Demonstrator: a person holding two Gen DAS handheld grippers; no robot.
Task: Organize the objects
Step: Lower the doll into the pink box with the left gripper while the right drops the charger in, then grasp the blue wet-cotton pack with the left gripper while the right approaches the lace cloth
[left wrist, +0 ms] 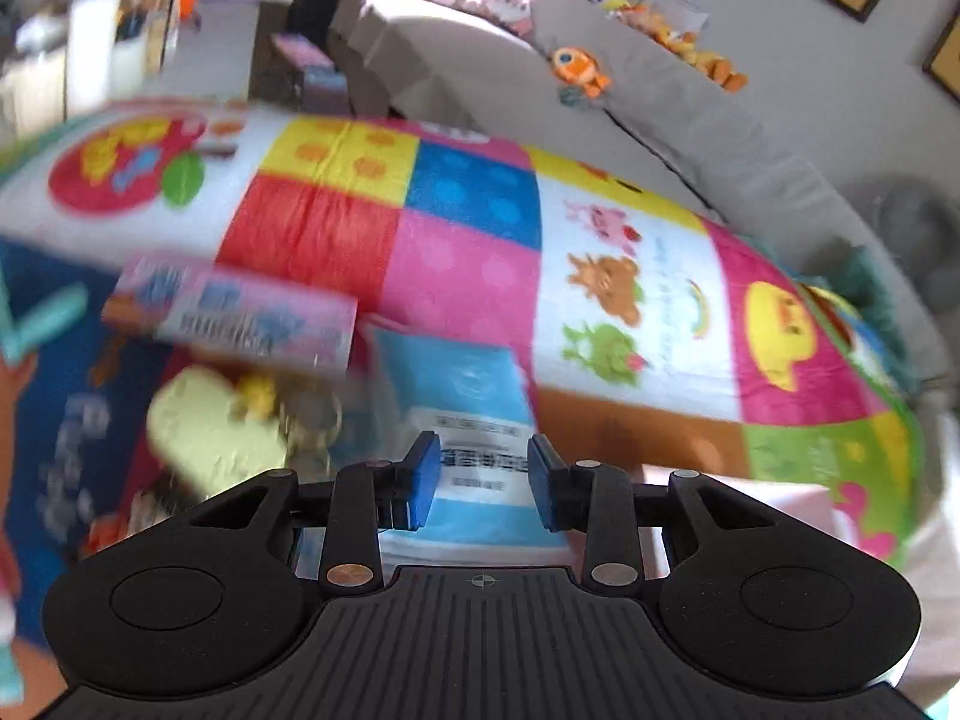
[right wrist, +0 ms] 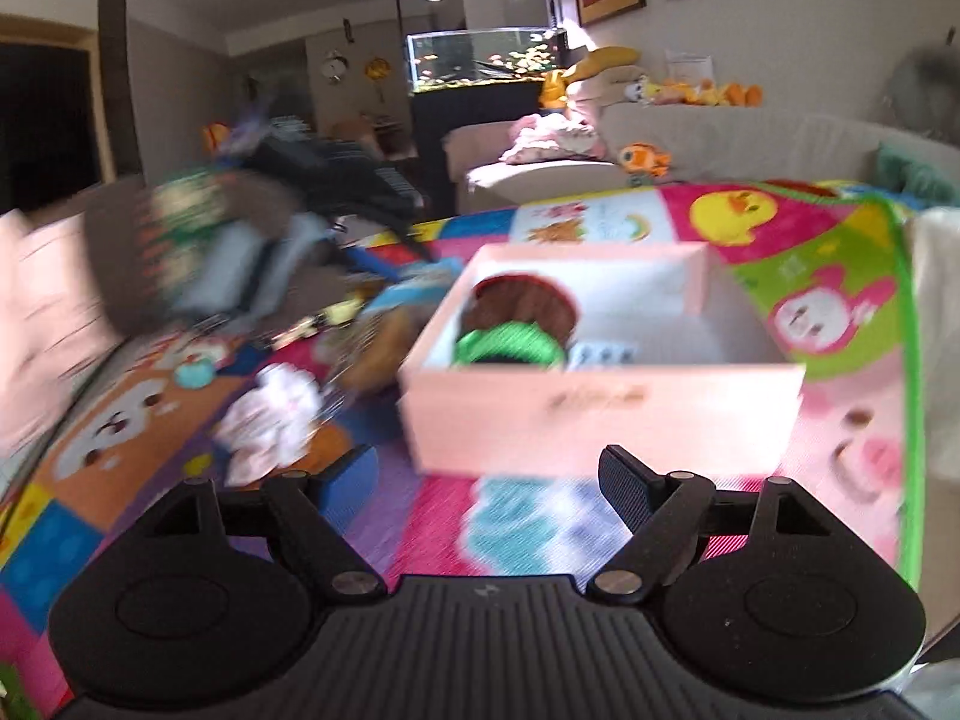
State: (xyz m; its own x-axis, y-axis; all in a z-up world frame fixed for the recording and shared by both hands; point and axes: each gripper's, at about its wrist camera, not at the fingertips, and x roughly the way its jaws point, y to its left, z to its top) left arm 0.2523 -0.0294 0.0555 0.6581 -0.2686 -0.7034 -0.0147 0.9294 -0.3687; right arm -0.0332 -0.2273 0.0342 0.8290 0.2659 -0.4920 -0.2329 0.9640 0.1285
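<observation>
Right up close in the left wrist view is the left gripper (left wrist: 482,477), with its blue pads (left wrist: 420,480) a modest gap apart. A blue packet (left wrist: 462,420) with a white label shows through that gap, but I honestly can't tell if the pads pinch it or just hang over it. Everything's smeared with motion blur.

Using the pink box (right wrist: 600,414) as the landmark: it sits on the play mat (right wrist: 828,300) right ahead of the right gripper (right wrist: 489,480), whose fingers are spread wide with nothing between them. Inside the box there's already a brown round thing (right wrist: 522,306), a green roll (right wrist: 510,348) in front of it, and a small pale block (right wrist: 603,354) to the roll's right. So sorting's clearly underway. Left of the box and well apart from it is the leftover pile, including a white crumpled cloth (right wrist: 270,414). In the left view that clutter includes a pink carton (left wrist: 234,318) and a pale yellow mitt-shaped thing (left wrist: 210,426), both beside the blue packet.

My guess at the step: the right hand is empty and ready for another piece, while the left is working on the packet. Next it needs to reach into the pile left of the box, settle on one item, line the open fingers around it and close, then carry it over the rim.
</observation>
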